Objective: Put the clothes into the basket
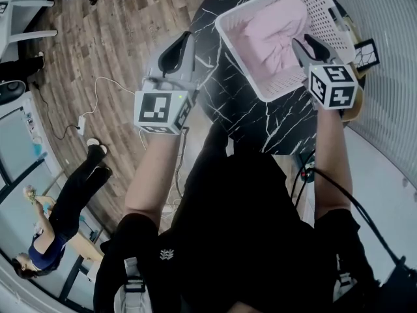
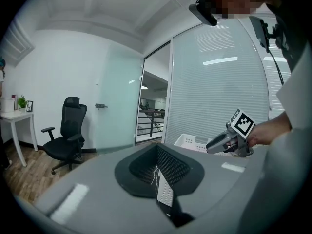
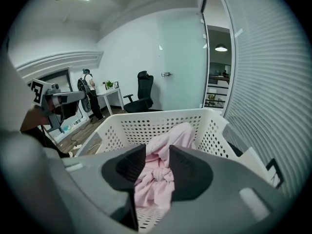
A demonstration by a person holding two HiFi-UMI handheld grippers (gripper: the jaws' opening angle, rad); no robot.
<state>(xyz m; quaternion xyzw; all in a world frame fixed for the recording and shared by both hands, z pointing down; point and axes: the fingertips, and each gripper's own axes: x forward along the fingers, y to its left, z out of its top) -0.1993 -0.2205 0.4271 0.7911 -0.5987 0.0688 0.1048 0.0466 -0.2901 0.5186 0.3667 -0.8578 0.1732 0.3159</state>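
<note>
- The pink clothes (image 1: 273,34) lie crumpled inside the white basket (image 1: 326,5) and fill most of its bottom.
- The basket has walls with many small holes. It stands on the black counter (image 1: 260,122), which has thin white veins like marble, at the side away from the person.
- The right tongs (image 1: 307,44) point down into the basket, just above the pink cloth. Their jaws stand moderately apart. The cloth shows in the gap below them, but the pads do not press on it.
- The left tongs (image 1: 179,47) are held to the left of the basket, well apart from it, near the edge of the counter. Their jaws are drawn together to a thin slit and carry nothing.
- The person who holds both tongs wears a black top, and the forearms are bare.
- Around the counter there is a wooden floor (image 1: 98,44) with a white cable (image 1: 104,83) lying on it.
- Another person (image 1: 71,194) in dark trousers stands on that floor, far to the left.
- Further away, a black office chair (image 2: 66,135) stands by a frosted glass wall, near a small white side table (image 2: 14,118).
</note>
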